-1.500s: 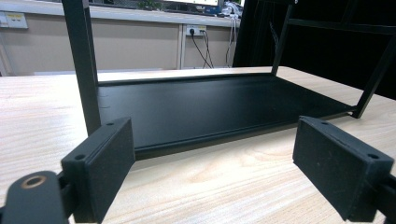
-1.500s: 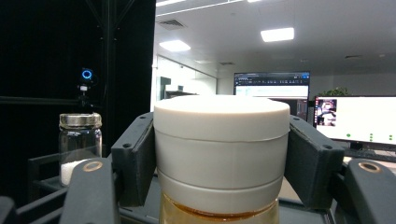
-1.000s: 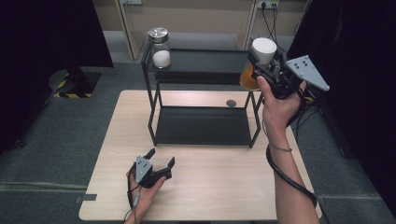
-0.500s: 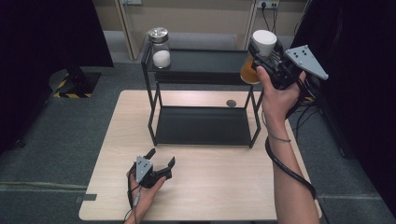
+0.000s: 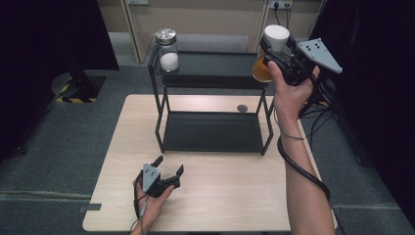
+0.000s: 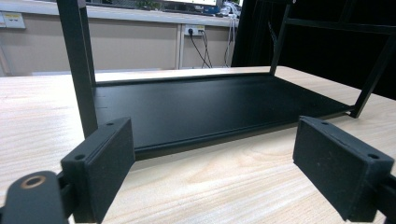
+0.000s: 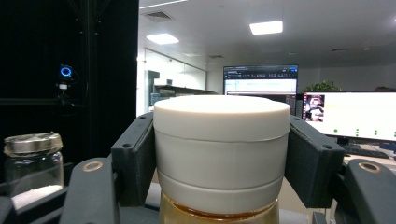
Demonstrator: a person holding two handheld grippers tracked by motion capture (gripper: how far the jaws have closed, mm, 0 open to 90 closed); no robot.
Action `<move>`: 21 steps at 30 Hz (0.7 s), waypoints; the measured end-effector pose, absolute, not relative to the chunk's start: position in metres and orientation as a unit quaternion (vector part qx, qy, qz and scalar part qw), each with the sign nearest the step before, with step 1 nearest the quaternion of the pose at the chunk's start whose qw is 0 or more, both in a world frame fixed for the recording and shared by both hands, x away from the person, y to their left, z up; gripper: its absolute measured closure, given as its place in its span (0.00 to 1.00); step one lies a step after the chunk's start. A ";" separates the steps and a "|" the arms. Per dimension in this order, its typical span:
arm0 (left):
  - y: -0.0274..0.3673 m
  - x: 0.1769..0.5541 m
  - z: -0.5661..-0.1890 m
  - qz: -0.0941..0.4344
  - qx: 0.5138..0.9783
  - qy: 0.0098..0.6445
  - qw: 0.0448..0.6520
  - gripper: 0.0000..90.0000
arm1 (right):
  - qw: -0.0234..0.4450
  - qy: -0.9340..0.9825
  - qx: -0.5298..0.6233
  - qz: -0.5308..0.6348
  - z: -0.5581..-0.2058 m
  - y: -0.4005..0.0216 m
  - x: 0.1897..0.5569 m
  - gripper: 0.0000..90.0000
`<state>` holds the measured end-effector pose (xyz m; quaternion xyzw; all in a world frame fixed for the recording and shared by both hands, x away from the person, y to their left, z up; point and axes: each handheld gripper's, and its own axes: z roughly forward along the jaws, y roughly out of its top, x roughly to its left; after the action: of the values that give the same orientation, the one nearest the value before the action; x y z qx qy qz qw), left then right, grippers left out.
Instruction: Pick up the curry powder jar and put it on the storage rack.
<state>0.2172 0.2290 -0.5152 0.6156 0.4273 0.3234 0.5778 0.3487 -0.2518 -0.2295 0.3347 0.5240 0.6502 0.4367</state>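
Wooden table [image 5: 117, 161] bears black shelf rack [image 5: 210, 132], small disc [image 5: 242, 108].

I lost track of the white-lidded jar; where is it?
High view, upper right: the white-lidded jar is clamped in the right claw, above the black shelf's right end.

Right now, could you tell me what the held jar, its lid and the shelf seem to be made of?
The jar looks like clear glass or plastic, amber contents showing through. Its lid seems matte white plastic, smooth with moulded ridges. The shelf appears to be black painted metal, with thin square legs.
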 end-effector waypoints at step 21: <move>0.229 0.217 -0.515 0.323 0.615 0.426 0.579 0.14 | 0.430 0.532 0.366 0.631 -0.220 -0.248 0.380 0.38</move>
<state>0.2171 0.2293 -0.5154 0.6155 0.4264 0.3234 0.5785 0.3803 -0.2476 -0.2204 0.3663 0.5324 0.6305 0.4299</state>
